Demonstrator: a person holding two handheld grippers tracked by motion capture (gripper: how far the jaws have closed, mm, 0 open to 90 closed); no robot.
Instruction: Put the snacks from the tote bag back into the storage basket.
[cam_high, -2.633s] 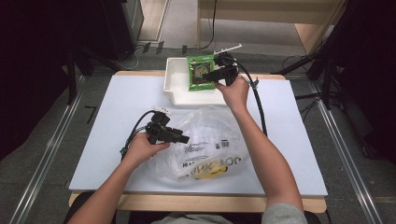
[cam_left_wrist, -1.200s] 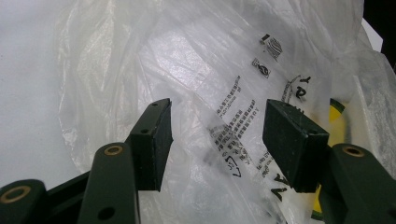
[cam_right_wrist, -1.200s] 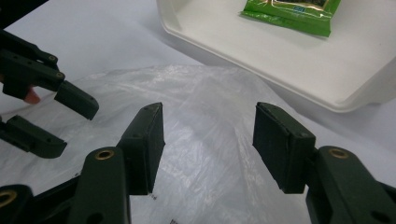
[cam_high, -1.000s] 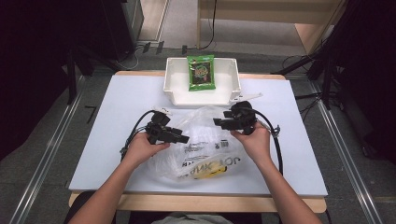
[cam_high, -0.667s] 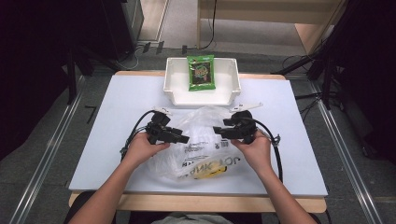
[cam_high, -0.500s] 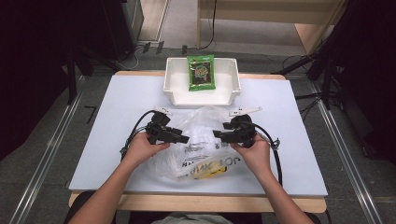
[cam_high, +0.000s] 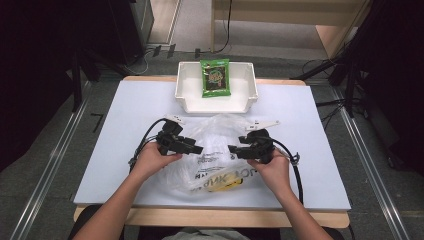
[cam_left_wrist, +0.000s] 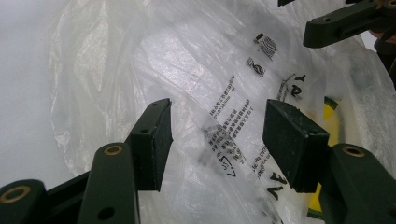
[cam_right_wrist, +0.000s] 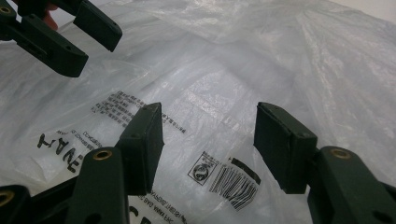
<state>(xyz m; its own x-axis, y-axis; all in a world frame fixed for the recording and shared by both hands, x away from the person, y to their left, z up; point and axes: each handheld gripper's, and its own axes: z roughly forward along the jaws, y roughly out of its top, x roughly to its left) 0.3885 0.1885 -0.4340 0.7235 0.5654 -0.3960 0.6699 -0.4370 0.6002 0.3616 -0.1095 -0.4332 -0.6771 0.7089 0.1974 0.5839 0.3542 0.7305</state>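
A crumpled clear plastic bag (cam_high: 215, 150) with black print and something yellow inside lies at the front middle of the white table (cam_high: 115, 130). My left gripper (cam_high: 198, 149) hovers over its left side, jaws open, nothing between them; the bag's printed film (cam_left_wrist: 219, 126) lies beyond them. My right gripper (cam_high: 231, 149) faces it from the right, also open over the bag (cam_right_wrist: 205, 112). Both sets of jaws point inward toward each other. A green snack packet (cam_high: 215, 77) lies in the white tray (cam_high: 186, 97) at the back.
The white tray stands at the table's far edge, centre. Cables trail from both grippers (cam_high: 295, 170) across the table. Dark floor and metal rails flank the table on both sides.
My right gripper came back from the tray, where the green packet stays, and dropped down to the bag's right side. The left gripper stayed where it was.
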